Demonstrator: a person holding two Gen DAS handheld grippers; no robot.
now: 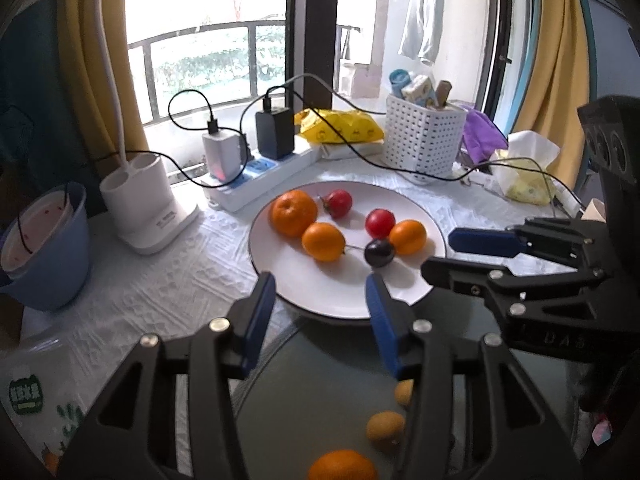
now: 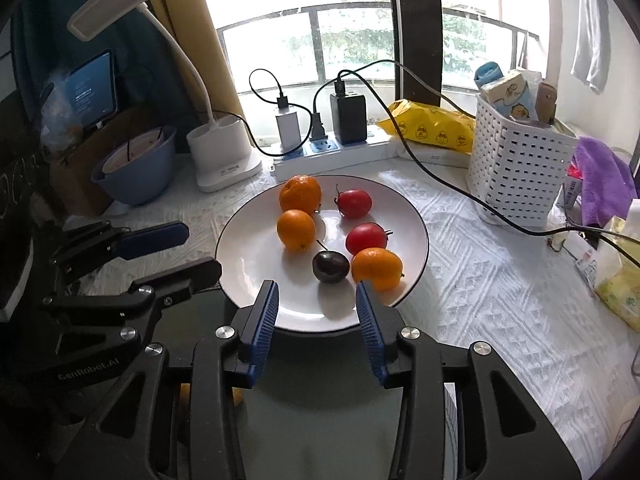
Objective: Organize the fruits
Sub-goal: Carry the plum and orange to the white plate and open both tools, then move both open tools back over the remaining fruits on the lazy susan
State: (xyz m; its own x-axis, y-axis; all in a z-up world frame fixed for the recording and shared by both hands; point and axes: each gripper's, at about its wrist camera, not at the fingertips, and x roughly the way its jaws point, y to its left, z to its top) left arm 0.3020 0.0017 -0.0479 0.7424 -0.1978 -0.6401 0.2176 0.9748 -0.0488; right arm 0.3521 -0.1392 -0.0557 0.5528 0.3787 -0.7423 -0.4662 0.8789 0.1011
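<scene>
Just beyond open right tongs [image 2: 317,300]: dark plum [image 2: 330,266] on plate [image 2: 248,248].

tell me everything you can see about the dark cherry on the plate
The dark cherry is small, round and glossy, near-black purple, with a thin stem angling up towards the orange behind it. It lies on the white plate, in the near part of the fruit group, just left of another orange, very close, contact unclear. Neither gripper touches it.
</scene>
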